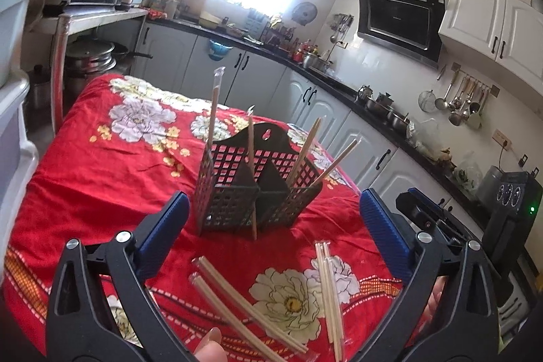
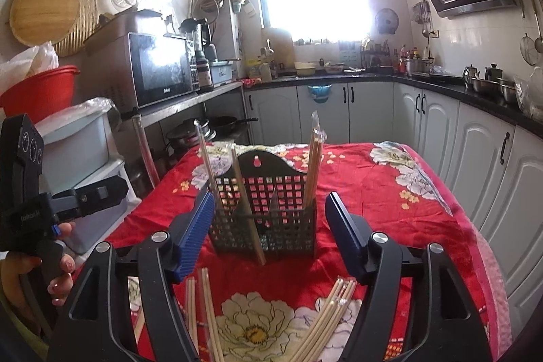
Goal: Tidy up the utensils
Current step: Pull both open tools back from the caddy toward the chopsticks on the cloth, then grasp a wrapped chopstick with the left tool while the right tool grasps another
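Note:
A dark perforated utensil basket (image 1: 234, 192) (image 2: 281, 229) stands on the red flowered tablecloth (image 1: 101, 175) (image 2: 373, 192). Several wrapped wooden chopsticks stand upright in its compartments. One chopstick (image 1: 251, 158) (image 2: 249, 219) leans across the basket's front with its lower end on the cloth. Loose chopstick bundles lie on the cloth near me, one to the left (image 1: 237, 304) (image 2: 203, 311) and one to the right (image 1: 331, 287) (image 2: 334, 311). My left gripper (image 1: 274, 194) is open wide, just short of the basket. My right gripper (image 2: 270, 195) is open too, its fingers framing the basket. Neither holds anything.
White cabinets (image 2: 482, 158) under a dark counter run along the right and the far wall. A shelf with a microwave (image 2: 159, 70), a red bucket (image 2: 40, 87) and plastic bins stand to the left. A hand (image 2: 61, 263) holds the left gripper's grip.

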A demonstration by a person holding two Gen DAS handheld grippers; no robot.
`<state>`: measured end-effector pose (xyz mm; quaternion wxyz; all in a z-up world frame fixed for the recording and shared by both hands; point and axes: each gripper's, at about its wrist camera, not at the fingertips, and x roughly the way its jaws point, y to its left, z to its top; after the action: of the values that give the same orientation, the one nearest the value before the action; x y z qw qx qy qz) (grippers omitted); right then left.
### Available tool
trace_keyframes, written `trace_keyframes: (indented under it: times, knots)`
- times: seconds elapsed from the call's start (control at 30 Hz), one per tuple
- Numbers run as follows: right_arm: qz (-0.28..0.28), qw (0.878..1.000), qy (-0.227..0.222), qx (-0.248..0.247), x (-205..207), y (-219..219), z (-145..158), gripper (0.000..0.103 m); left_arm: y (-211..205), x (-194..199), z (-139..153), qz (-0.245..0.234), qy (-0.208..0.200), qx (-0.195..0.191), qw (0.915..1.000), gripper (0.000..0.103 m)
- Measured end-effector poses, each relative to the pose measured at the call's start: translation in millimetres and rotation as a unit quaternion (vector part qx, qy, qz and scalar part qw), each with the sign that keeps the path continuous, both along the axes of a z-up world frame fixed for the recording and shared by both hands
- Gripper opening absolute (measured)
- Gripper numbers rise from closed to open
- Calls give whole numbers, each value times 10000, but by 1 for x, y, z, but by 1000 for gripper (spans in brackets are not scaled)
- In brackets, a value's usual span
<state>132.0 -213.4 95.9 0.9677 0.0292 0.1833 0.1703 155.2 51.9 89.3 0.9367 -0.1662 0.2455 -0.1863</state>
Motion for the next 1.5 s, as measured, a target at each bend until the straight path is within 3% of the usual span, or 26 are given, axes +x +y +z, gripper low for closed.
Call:
trace_keyframes:
  times: [0.57,1.0,1.5]
  knots:
    - [67,9989,446,-136,-13,-5,-40,65,12,-13,-36,203,481,-70,9986,92]
    - [133,9972,704,-207,-17,-9,-61,66,8,-25,-62,381,669,327,9965,92]
    - [221,9929,1133,-294,-9,-8,-89,66,10,-26,-96,420,1131,483,9915,92]
